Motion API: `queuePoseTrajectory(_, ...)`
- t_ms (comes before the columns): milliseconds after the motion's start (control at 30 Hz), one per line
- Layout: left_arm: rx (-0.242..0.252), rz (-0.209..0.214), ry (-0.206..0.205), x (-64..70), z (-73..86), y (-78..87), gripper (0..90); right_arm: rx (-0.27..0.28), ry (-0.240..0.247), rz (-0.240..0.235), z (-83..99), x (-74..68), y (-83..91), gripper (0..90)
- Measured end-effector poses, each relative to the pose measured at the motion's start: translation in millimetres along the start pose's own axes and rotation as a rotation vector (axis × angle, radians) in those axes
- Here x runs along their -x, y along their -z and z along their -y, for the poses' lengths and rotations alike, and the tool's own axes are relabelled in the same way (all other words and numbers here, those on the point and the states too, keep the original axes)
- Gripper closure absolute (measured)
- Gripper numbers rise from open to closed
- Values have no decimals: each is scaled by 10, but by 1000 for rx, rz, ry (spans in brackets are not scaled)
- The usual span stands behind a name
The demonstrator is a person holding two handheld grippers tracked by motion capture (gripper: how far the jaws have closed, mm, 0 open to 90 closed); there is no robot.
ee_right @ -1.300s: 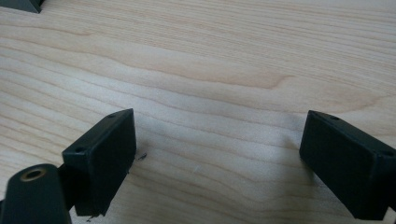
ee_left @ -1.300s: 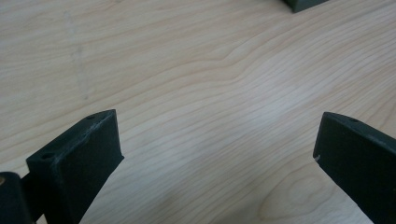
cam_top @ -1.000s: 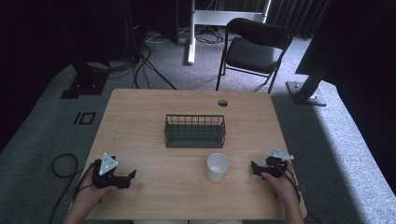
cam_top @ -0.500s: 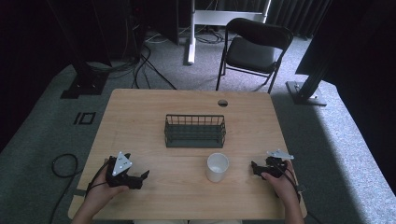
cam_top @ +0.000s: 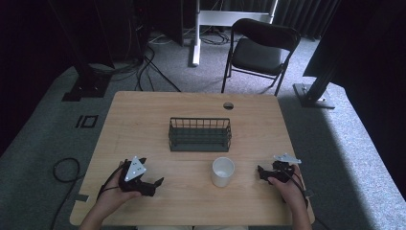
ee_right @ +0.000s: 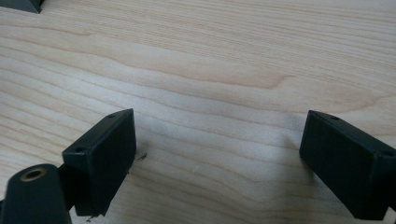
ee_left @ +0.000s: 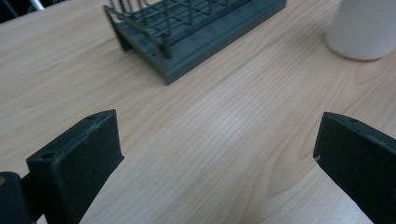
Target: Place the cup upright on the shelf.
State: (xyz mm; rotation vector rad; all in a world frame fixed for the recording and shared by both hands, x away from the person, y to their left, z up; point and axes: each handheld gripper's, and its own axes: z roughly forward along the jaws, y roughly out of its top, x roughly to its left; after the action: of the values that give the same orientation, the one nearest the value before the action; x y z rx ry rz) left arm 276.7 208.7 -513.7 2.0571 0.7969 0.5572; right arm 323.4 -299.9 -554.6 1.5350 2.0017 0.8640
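Observation:
A white cup (cam_top: 222, 171) stands upright on the wooden table (cam_top: 201, 108), in front of a dark wire basket (cam_top: 200, 134). My left gripper (cam_top: 156, 185) rests at the front left, held by a hand, jaws open and pointing right toward the cup. In the left gripper view the jaws stand wide apart over bare wood, with the basket (ee_left: 187, 32) ahead and the cup (ee_left: 362, 28) at the upper right. At the front right my right gripper (cam_top: 261, 172) is open, pointing left, to the right of the cup. Nothing lies between its fingers (ee_right: 100, 158).
A round cable hole (cam_top: 228, 105) sits near the table's far edge. Beyond the table stand a black folding chair (cam_top: 258, 48) and equipment stands with cables on grey carpet. A cable loop (cam_top: 64, 167) lies on the floor at the left.
My left gripper has slid right along the front of the table and turned toward the cup. The right gripper has stayed put.

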Motion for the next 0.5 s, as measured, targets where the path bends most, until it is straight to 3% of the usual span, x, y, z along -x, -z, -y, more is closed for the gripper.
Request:
queuePoseTrajectory(167,11,46,-1,81,-70,-69,13,0,0,0,0,0,0,105)
queuePoseTrajectory(233,11,46,-1,81,-70,-69,13,0,-1,0,0,0,0,105)
queuePoseTrajectory(300,23,87,-4,137,-121,-117,13,0,0,0,0,0,0,105)
queuePoseTrajectory(333,23,87,-4,137,-121,-117,13,0,0,0,0,0,0,105)
queuePoseTrajectory(367,30,106,13,165,-146,-145,13,0,0,0,0,0,0,105)
queuePoseTrajectory(500,29,127,-7,222,-186,-199,13,0,0,0,0,0,0,105)
